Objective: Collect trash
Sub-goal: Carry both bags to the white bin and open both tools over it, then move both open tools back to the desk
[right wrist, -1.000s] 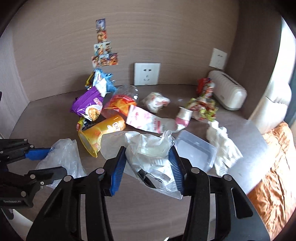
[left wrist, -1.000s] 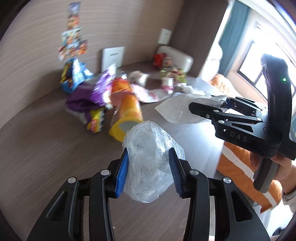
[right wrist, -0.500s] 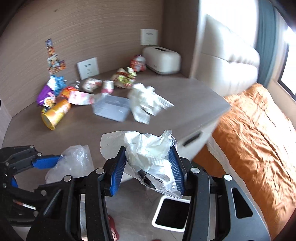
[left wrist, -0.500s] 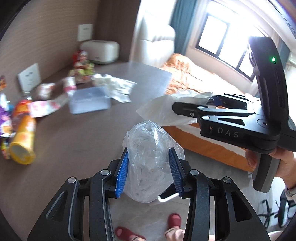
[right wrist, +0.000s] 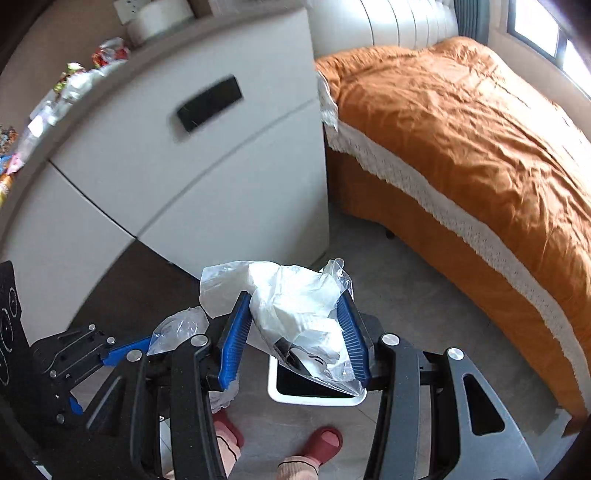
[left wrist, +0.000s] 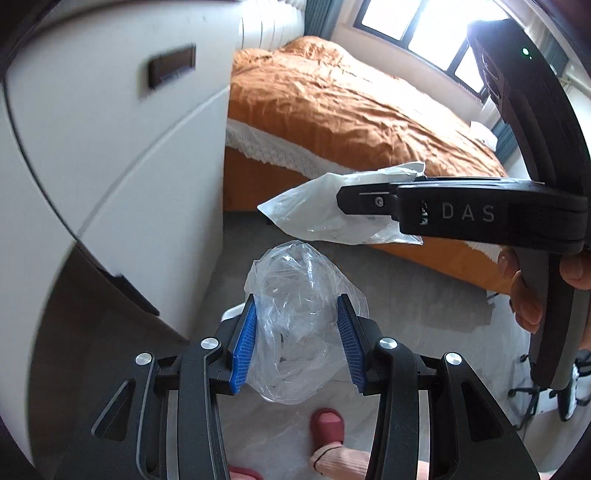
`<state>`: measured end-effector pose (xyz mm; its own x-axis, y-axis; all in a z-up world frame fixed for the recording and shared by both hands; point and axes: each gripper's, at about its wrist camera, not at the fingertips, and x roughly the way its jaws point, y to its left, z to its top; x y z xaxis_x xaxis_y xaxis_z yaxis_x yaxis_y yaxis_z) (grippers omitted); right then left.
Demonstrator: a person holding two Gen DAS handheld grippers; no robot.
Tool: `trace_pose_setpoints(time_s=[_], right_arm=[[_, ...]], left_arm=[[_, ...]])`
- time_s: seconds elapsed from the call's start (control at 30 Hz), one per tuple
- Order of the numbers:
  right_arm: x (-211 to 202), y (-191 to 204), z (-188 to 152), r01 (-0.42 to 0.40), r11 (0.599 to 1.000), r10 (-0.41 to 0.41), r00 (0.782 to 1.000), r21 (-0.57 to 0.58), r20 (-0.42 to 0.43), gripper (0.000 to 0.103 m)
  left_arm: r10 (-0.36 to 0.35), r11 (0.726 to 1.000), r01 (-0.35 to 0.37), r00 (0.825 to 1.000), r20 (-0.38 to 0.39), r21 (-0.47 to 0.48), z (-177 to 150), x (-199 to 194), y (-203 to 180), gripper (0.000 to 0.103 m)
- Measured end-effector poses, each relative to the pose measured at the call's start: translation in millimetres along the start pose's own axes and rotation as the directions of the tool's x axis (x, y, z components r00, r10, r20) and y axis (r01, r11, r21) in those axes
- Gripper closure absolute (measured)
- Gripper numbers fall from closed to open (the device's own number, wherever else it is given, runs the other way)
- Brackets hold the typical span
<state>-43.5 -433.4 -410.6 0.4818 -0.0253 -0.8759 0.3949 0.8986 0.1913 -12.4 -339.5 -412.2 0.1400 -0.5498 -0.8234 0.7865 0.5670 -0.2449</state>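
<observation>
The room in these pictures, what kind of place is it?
Most likely a bedroom, at home or in a hotel: a bed with an orange cover and padded headboard, a white cabinet beside it, and a small waste bin on the floor.

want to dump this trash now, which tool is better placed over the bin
Right. The right tool, shut on the white plastic wad, hangs right above the white bin. The left tool with its clear bag sits off to the side.
</observation>
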Motion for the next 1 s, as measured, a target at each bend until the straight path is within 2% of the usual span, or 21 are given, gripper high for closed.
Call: trace_pose_setpoints(time_s=[0.13, 0.3, 0.33, 0.37, 0.4, 0.43, 0.53, 0.67, 1.0], right_arm=[[76, -31, -25, -0.043, 0.996, 0.047, 0.998, 0.075, -0.044, 0.054], [151, -46, -62, -0.08, 0.993, 0.089, 0.991, 0.088, -0.1, 0.052], [162, -46, -69, -0.08, 0.994, 0.088, 0.99, 0.076, -0.111, 0.046], [171, -45, -74, -0.079, 0.995, 0.086, 0.989, 0.06, -0.123, 0.027], [180, -46, -81, -0.078, 0.996, 0.084, 0.988, 0.048, -0.129, 0.015], [186, -47, -87, -0.074, 0.996, 0.079, 0.989, 0.045, -0.124, 0.005], [199, -50, -99, -0.082, 0.996, 0.085, 0.986, 0.024, -0.146, 0.005], [197, -49, -104, -0.056, 0.998, 0.056, 0.989, -0.001, -0.14, 0.005], [141, -32, -75, -0.023, 1.0, 0.023, 0.996, -0.003, -0.083, 0.005]], left_arm=[[-0.02, 1.0, 0.021, 0.998, -0.057, 0.012, -34, 93, 7, 0.061], [-0.023, 0.999, 0.025, 0.995, -0.097, 0.027, -78, 165, 6, 0.059], [-0.022, 0.999, 0.025, 0.994, -0.106, 0.023, -86, 177, 7, 0.045], [-0.025, 0.999, 0.027, 0.993, -0.117, 0.018, -91, 188, 9, 0.014], [-0.022, 1.0, 0.024, 0.993, -0.12, 0.019, -96, 196, 10, 0.004], [-0.009, 1.0, 0.013, 0.994, -0.109, 0.029, -101, 200, 10, 0.005], [0.018, 0.998, -0.012, 0.994, -0.106, 0.059, -115, 211, 9, 0.005], [0.015, 0.999, -0.012, 0.994, -0.107, 0.037, -121, 210, 13, 0.005], [0.017, 1.0, -0.018, 0.998, -0.064, -0.011, -93, 162, 15, 0.005]])
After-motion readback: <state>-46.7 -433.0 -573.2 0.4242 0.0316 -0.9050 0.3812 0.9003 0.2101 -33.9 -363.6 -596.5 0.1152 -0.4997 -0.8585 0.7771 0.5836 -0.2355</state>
